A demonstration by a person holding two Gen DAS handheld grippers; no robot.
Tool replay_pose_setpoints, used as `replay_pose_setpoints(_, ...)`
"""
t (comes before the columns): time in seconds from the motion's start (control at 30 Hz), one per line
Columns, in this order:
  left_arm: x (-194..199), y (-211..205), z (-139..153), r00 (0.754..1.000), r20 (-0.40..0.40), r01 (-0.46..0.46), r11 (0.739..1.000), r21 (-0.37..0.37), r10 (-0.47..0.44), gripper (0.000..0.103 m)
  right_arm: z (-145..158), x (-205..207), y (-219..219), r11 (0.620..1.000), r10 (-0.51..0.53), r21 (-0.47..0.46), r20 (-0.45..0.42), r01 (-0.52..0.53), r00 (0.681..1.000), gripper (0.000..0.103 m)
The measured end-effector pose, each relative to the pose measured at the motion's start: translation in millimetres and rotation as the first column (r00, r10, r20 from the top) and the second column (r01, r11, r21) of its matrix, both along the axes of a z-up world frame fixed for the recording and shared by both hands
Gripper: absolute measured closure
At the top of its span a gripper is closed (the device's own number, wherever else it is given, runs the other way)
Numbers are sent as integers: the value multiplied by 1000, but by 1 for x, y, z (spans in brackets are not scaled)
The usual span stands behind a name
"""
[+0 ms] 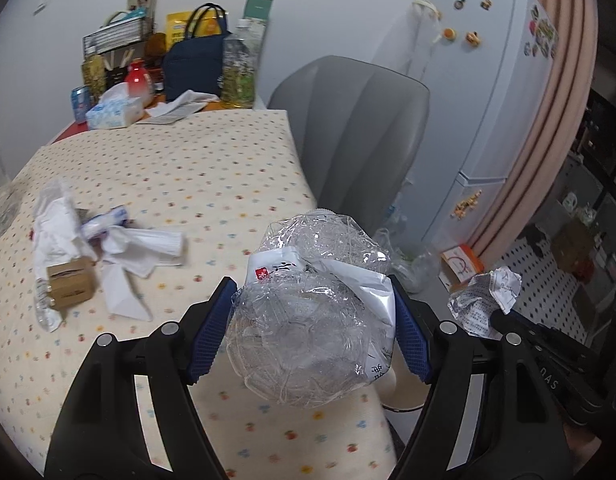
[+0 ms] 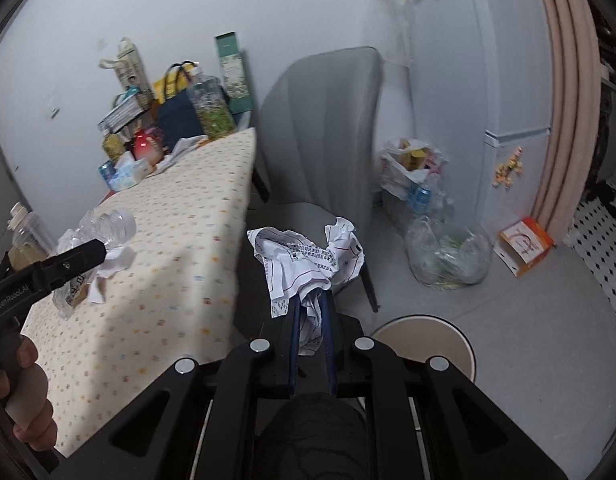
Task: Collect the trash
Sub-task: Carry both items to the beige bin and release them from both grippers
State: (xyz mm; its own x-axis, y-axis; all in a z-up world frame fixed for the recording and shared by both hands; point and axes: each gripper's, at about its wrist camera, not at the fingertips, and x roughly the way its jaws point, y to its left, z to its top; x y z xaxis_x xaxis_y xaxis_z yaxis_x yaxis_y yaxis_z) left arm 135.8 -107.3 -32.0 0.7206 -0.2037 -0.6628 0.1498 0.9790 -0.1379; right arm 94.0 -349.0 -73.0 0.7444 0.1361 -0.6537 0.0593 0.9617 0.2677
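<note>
Crushed clear plastic bottle (image 1: 308,312), with a white printed label, sits clamped between the blue pads (image 1: 210,344) of our left gripper (image 1: 314,328); the jaws stand wide, pressed on its flanks, and it hangs over the near edge of the table (image 1: 212,168). Our right gripper (image 2: 311,312) has its jaws nearly closed, pinching a crumpled printed paper (image 2: 308,256) held off the table's side, in front of a grey chair (image 2: 328,120). We note further litter on the dotted tablecloth: crumpled white tissues (image 1: 128,252), a small cardboard box (image 1: 70,282) and a clear wrapper (image 1: 44,308), lying together near the left edge. On the floor beyond the chair we see a clear bag of plastic waste (image 2: 448,256), a white bag of rubbish (image 2: 412,168) behind it, and an orange box (image 2: 526,246) near the refrigerator (image 1: 500,92). A hand (image 2: 24,396) grips the left tool's handle.
</note>
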Motion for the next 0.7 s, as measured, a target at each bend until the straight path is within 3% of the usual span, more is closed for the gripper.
replay_pose_setpoints(0.2, 14, -36, -7, 998, -21, 55, 998, 25, -55, 29, -28, 7, -38, 997, -73, 8, -49, 73, 996, 91)
replay_pose_setpoints(0.27, 19, -46, -11, 997, -31, 70, 997, 34, -68, 29, -40, 12, -48, 995, -100, 6, -75, 101, 992, 83)
replay_pose_setpoints(0.3, 21, -51, -13, 997, -36, 75, 996, 37, -74, 29, -48, 15, -56, 993, -117, 8, -93, 118, 989, 74)
replay_pose_setpoints(0.33, 23, -56, -14, 996, -41, 82, 996, 41, -80, 29, -54, 16, -61, 991, -129, 9, -105, 131, 986, 51)
replay_pose_setpoints(0.37, 25, -59, -16, 995, -45, 88, 995, 45, -86, 29, -60, 16, -67, 989, -150, 1, -112, 151, 982, 43)
replay_pose_setpoints(0.5, 32, -81, -24, 991, -66, 119, 991, 64, -115, 29, -71, 13, -84, 986, -166, 10, -132, 169, 977, 42)
replay_pose_setpoints(0.7, 37, -116, -37, 981, -97, 178, 980, 84, -170, 29, -72, -5, -113, 974, -220, 30, -123, 225, 968, 32)
